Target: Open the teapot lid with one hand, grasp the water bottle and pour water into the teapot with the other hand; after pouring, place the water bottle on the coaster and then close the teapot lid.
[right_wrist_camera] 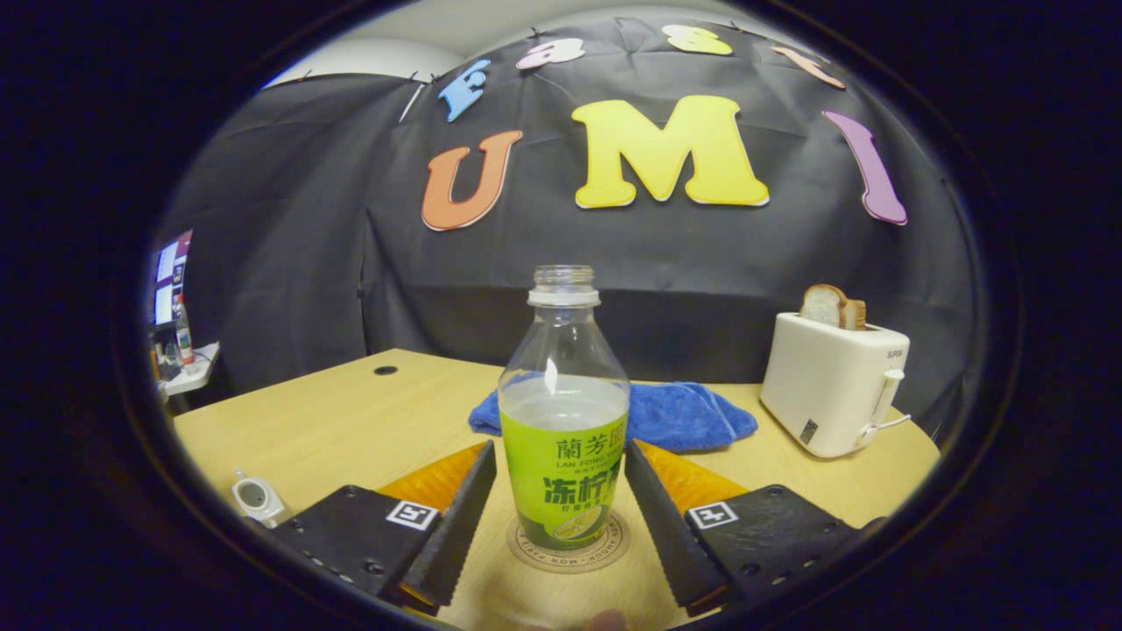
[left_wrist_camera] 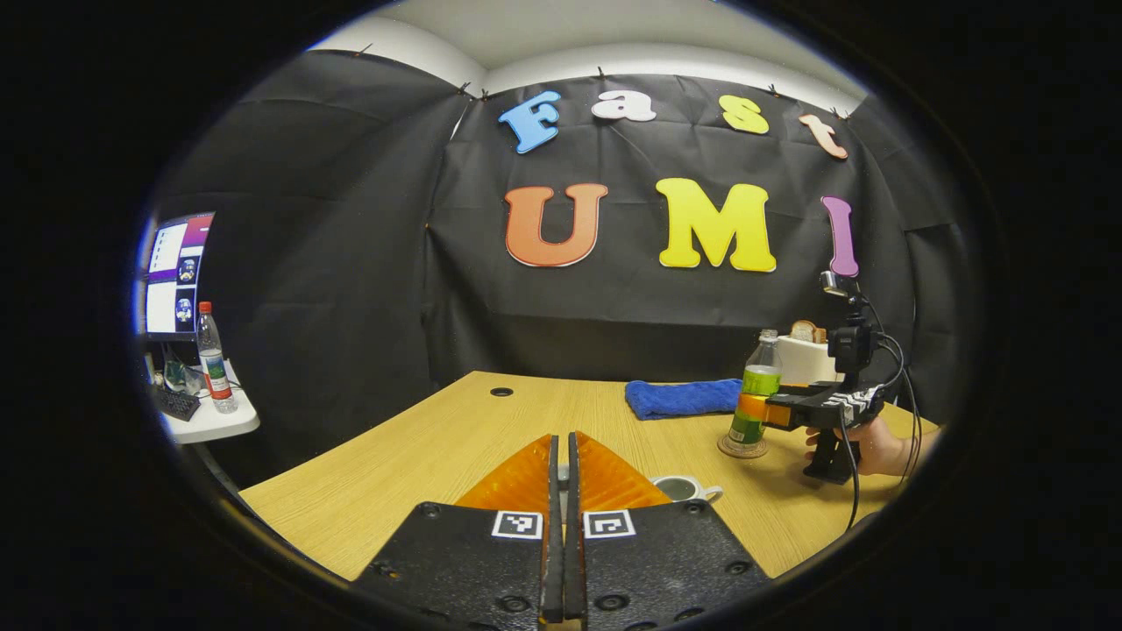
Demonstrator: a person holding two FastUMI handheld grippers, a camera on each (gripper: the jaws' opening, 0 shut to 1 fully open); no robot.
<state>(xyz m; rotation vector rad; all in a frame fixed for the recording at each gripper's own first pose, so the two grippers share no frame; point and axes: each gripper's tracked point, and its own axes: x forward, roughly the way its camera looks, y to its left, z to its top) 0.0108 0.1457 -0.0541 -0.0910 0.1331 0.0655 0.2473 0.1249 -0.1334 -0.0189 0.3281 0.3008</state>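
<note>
Bottle (right_wrist_camera: pixel 564 412) is standing upright on the coaster (right_wrist_camera: pixel 570 550) at the tabletop's (right_wrist_camera: pixel 351 429) centre, uncapped and part full, so the pour looks finished. The right tool (right_wrist_camera: pixel 561 491) is flanking it, fingers spread and apparently clear of its sides, releasing rather than gripping. The left tool (left_wrist_camera: pixel 563 491) is clenched, fingers together, possibly pinching the lid. The teapot (left_wrist_camera: pixel 679 487), at its 2 o'clock, is sitting open, awaiting its lid.

Left gripper (left_wrist_camera: pixel 564 469) fingers pressed together above the table (left_wrist_camera: pixel 456 438); the teapot (left_wrist_camera: pixel 682 488) apparently lidless.
</note>
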